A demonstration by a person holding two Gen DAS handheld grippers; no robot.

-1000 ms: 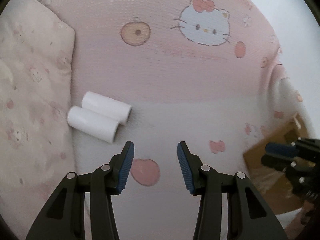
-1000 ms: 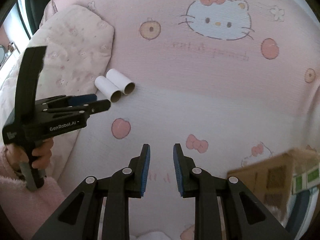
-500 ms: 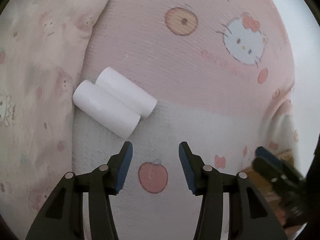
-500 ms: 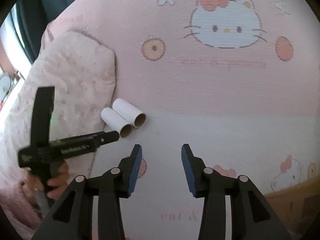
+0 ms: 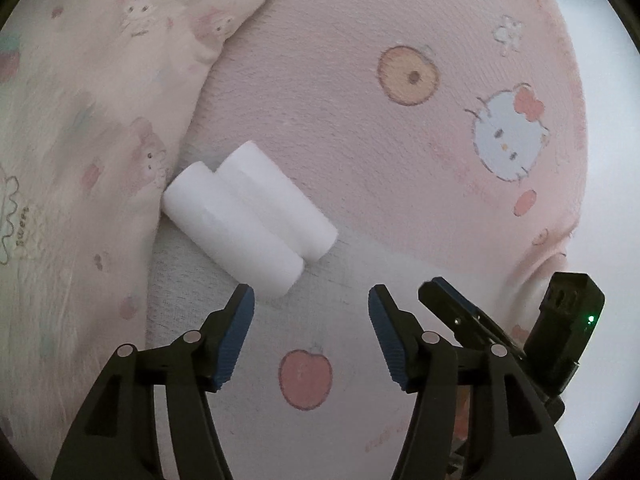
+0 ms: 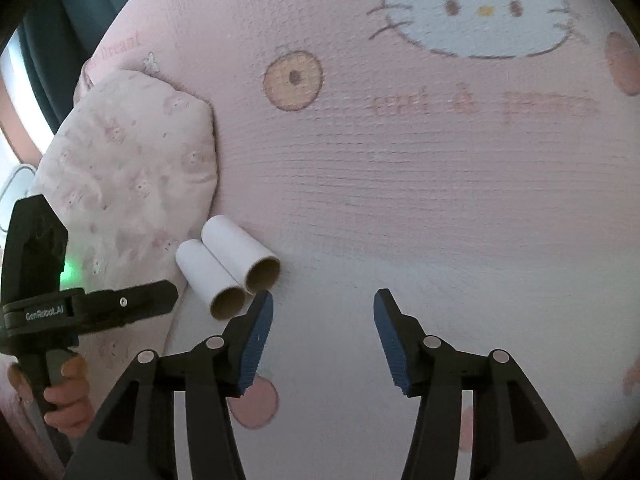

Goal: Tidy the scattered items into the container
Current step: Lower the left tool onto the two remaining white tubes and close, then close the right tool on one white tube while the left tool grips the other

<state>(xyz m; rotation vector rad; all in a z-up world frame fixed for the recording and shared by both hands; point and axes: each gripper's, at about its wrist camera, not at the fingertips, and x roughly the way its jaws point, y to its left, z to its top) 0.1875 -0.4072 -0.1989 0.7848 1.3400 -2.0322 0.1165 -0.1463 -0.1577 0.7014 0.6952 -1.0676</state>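
Two white tubes (image 5: pixel 250 222) lie side by side, touching, on the pink blanket (image 5: pixel 400 184) against a pillow (image 5: pixel 92 112). Both tongs are empty and their jaws are opening: the left gripper (image 5: pixel 310 332) sits just short of the nearer tube, the right gripper (image 6: pixel 322 338) beside the tubes' open ends. A good grasp probably means straddling one tube across its width without nudging its neighbour. The container is in neither view, so where to drop them cannot be told.
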